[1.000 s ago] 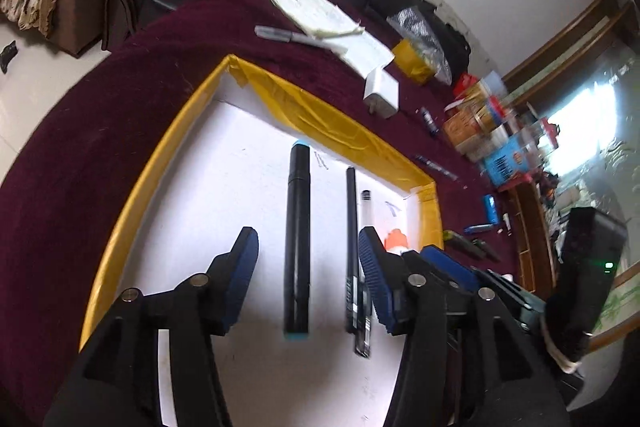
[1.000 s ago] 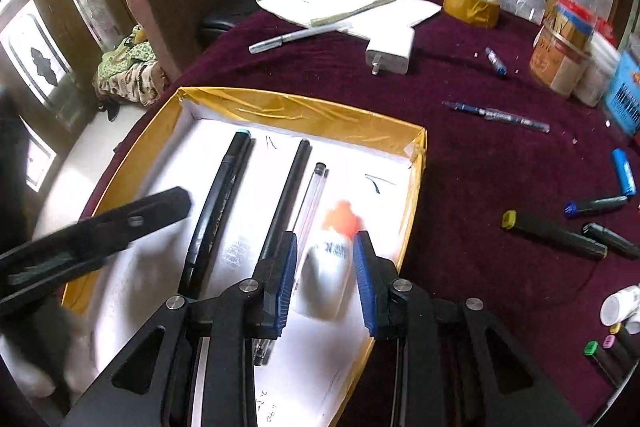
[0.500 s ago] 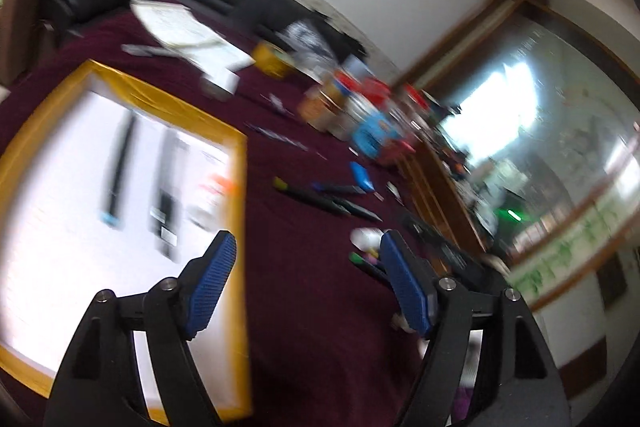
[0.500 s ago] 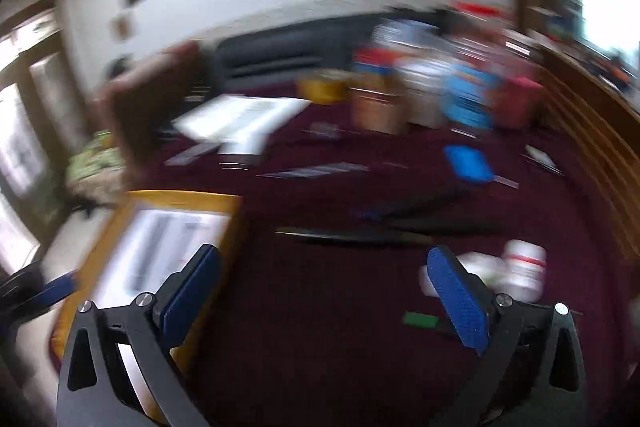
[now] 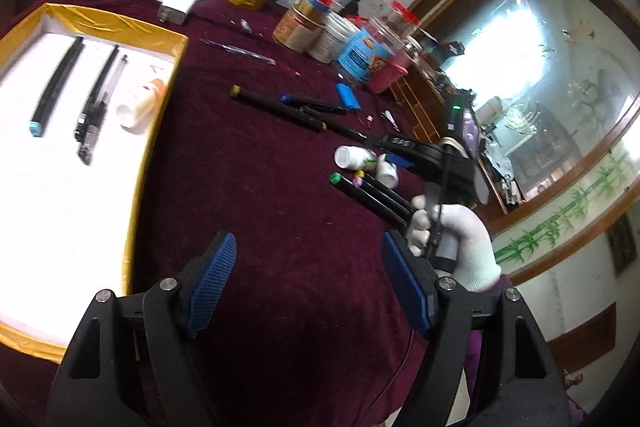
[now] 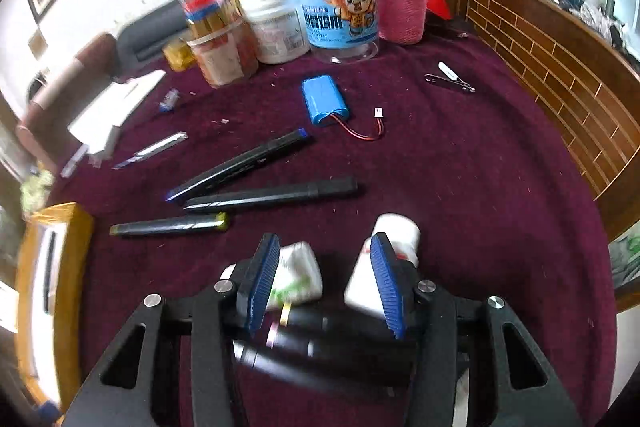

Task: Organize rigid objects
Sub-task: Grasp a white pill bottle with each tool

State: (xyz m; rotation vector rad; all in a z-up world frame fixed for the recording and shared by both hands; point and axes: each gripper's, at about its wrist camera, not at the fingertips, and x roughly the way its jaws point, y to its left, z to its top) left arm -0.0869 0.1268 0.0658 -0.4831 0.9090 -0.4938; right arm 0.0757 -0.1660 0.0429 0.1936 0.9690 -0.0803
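Both grippers have swung away from the gold-rimmed white tray (image 5: 168, 75), leaving the small white orange-capped bottle (image 5: 140, 103) inside beside the black pens. The right gripper (image 6: 324, 279), fingers spread and empty, now hovers over two white bottles (image 6: 298, 277) and black markers (image 6: 272, 197) on the maroon cloth (image 6: 460, 167). The left gripper (image 5: 308, 283) waits wide open.

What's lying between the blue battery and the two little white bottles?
In the right wrist view, black markers lie on the maroon cloth between the blue battery and the white bottles.
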